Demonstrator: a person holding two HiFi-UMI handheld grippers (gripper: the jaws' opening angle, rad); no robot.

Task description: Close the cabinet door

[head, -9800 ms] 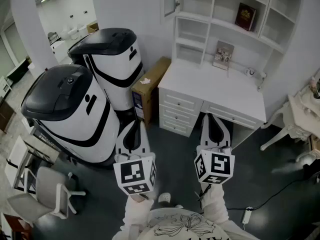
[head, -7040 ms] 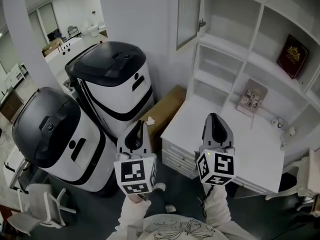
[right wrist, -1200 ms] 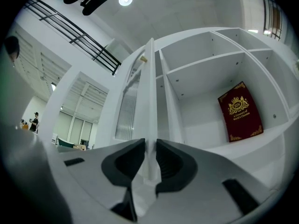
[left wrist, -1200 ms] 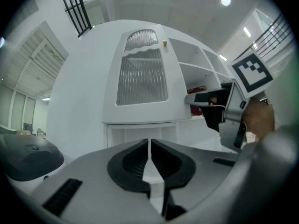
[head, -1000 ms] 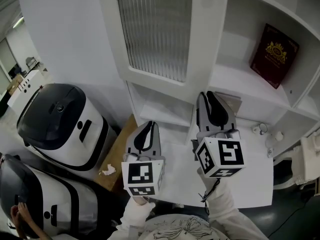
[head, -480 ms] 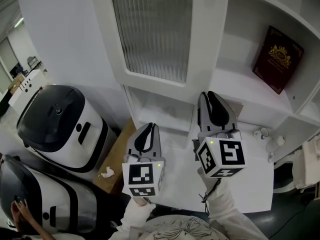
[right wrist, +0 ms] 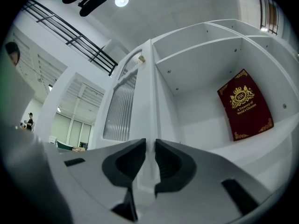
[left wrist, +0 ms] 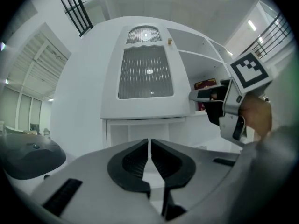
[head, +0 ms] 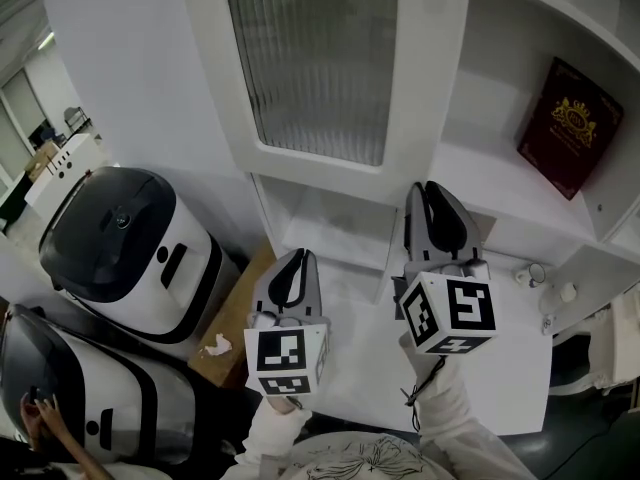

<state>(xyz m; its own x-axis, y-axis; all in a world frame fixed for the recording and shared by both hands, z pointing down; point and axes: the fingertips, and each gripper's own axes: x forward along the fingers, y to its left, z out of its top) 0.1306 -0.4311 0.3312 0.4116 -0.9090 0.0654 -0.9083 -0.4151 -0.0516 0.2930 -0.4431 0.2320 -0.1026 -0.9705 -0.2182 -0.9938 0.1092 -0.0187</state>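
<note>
The white cabinet door (head: 315, 68) with ribbed glass fills the upper middle of the head view and looks flush or nearly flush with its frame; I cannot tell whether a gap is left. Its small knob (left wrist: 169, 41) sits at the door's top right corner. My left gripper (head: 298, 258) hovers below the door, shut and holding nothing. My right gripper (head: 431, 190) is held higher, near the door's lower right corner, jaws close together with nothing between them. In the right gripper view the door's stile (right wrist: 147, 101) stands straight ahead. A red book (head: 570, 128) leans in the open shelf.
Two white-and-black machines (head: 125, 238) (head: 60, 388) stand at the left, with a cardboard box (head: 225, 343) beside the white desk (head: 500, 368). Small objects (head: 530, 273) sit on the desk's right. A person's hand (head: 40, 408) shows at the bottom left.
Across the earlier frames the cabinet drew much closer. In the last second the right gripper shifted slightly right; the door looks unchanged.
</note>
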